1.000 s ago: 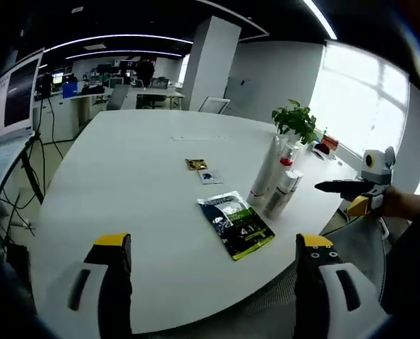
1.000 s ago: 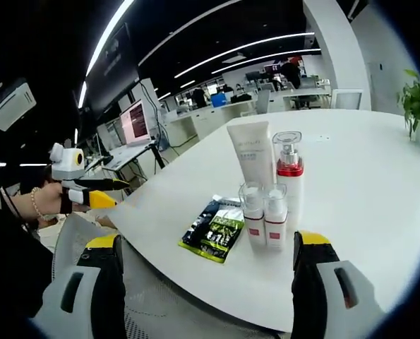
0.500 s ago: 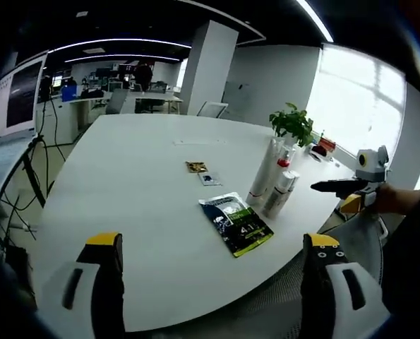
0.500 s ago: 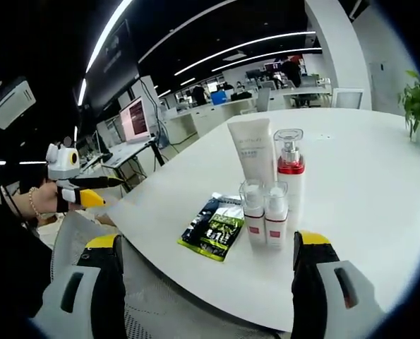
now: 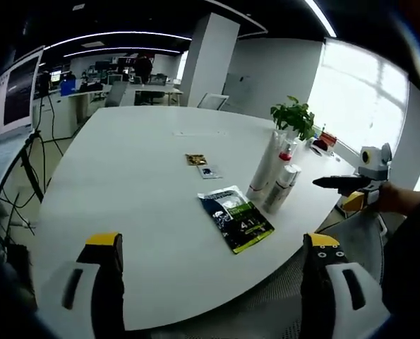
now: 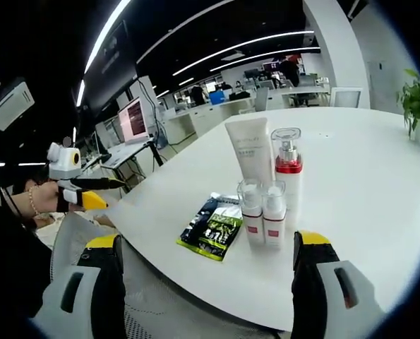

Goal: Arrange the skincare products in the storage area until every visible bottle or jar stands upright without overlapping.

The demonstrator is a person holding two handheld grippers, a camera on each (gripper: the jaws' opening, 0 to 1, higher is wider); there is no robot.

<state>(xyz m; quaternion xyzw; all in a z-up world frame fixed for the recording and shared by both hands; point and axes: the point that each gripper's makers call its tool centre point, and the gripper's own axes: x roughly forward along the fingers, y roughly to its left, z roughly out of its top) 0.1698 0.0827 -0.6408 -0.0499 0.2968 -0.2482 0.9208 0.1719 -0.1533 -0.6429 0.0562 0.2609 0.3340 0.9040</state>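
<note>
On the white table stand a white tube, a clear pump bottle with a red band and two small red-labelled bottles, all upright and close together. In the right gripper view the tube, the pump bottle and the small bottles stand just ahead of my right gripper. Its jaws are wide apart with nothing between them. My left gripper is open too, back from the table's edge. Each gripper also shows from the side: the right gripper, the left gripper.
A dark green sachet lies flat beside the bottles, and two small packets lie farther in. A potted plant stands behind the products. A grey mesh chair back sits at the table's near edge. A monitor stands off to the side.
Both views have shifted slightly with the hands. The products and the sachet stay where they were, and both grippers remain open.
</note>
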